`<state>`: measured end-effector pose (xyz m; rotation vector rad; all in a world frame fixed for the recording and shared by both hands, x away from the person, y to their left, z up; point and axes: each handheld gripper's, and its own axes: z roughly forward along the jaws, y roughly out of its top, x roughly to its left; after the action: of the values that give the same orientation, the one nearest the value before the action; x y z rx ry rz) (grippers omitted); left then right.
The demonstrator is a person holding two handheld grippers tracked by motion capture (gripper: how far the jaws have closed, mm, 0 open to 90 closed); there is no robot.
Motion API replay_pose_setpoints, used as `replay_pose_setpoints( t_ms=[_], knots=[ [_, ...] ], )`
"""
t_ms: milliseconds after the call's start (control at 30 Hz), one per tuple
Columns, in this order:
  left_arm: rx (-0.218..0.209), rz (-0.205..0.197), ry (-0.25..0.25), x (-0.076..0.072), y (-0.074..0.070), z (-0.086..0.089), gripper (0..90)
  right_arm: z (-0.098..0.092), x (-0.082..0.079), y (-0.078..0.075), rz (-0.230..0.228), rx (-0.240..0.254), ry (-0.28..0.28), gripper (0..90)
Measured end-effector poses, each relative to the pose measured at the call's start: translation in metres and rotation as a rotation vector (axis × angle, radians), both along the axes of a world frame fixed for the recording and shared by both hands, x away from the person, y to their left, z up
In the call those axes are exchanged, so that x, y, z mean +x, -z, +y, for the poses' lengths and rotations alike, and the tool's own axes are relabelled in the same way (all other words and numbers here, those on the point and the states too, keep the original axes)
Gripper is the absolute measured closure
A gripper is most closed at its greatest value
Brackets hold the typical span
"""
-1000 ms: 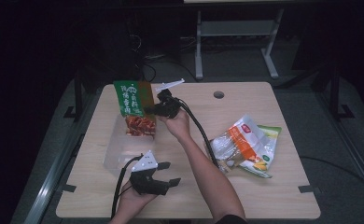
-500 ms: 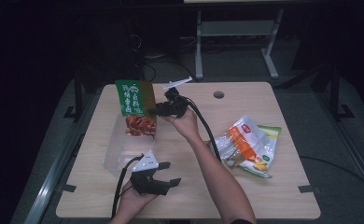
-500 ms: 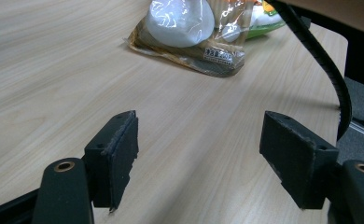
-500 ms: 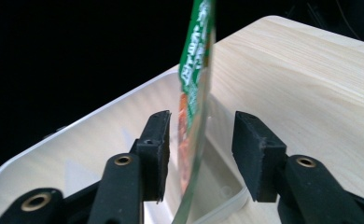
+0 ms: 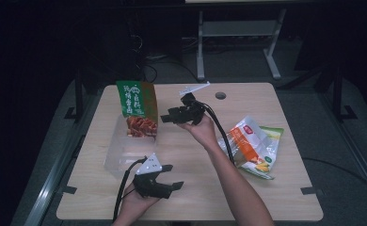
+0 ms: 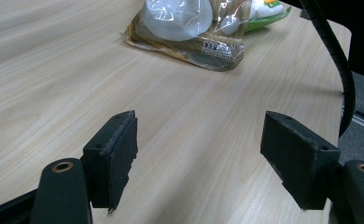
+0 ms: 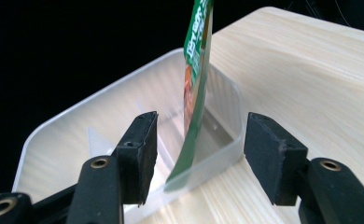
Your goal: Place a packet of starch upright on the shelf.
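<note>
So the green snack pouch (image 5: 137,109) is standing upright on its long axis in the far end of the clear bin (image 5: 120,155), just let go. Right gripper (image 5: 174,115) sits just beside it, jaws opening, nothing between them. Left gripper (image 5: 165,181) is spread wide, empty, near the table's front edge. Count: one pouch in the bin, two more bags (image 5: 254,146) lying to the right, nearer the right hand

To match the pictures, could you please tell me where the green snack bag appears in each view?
High view: green snack bag standing in the clear bin, upper left.
Left gripper view: not in it.
Right gripper view: edge-on, top centre.
Shared landmark: the clear bin.
</note>
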<state>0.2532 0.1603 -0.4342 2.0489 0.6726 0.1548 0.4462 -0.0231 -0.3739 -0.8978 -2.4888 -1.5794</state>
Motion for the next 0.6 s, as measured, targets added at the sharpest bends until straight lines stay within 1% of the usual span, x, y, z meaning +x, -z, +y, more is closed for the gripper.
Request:
replay_pose_setpoints(
  t_ms=[67,133,200,300,367,567,600],
  knots=[
    [0.005,-0.005,0.004,0.000,0.000,-0.001,26.8,-0.007,-0.005,0.001,0.007,0.000,0.005,42.0],
    [0.006,0.001,0.004,0.000,0.001,-0.002,26.9,-0.012,-0.009,0.001,0.010,-0.005,0.008,42.0],
    [0.006,-0.001,0.004,-0.001,0.000,-0.002,26.9,-0.018,-0.015,0.002,0.013,-0.018,0.013,41.3],
    [0.016,-0.012,0.005,0.000,-0.001,-0.001,26.8,-0.027,-0.022,0.003,0.013,-0.021,0.018,40.6],
    [0.014,-0.008,0.005,0.000,-0.001,-0.001,26.7,-0.033,-0.026,0.002,0.008,-0.032,0.020,40.0],
    [0.010,-0.003,0.005,0.001,0.000,-0.001,26.7,-0.059,-0.037,0.002,0.014,-0.045,0.050,38.9],
    [0.004,-0.003,0.004,0.000,0.001,-0.002,26.6,-0.062,-0.037,0.002,0.014,-0.051,0.054,38.8]
  ],
)
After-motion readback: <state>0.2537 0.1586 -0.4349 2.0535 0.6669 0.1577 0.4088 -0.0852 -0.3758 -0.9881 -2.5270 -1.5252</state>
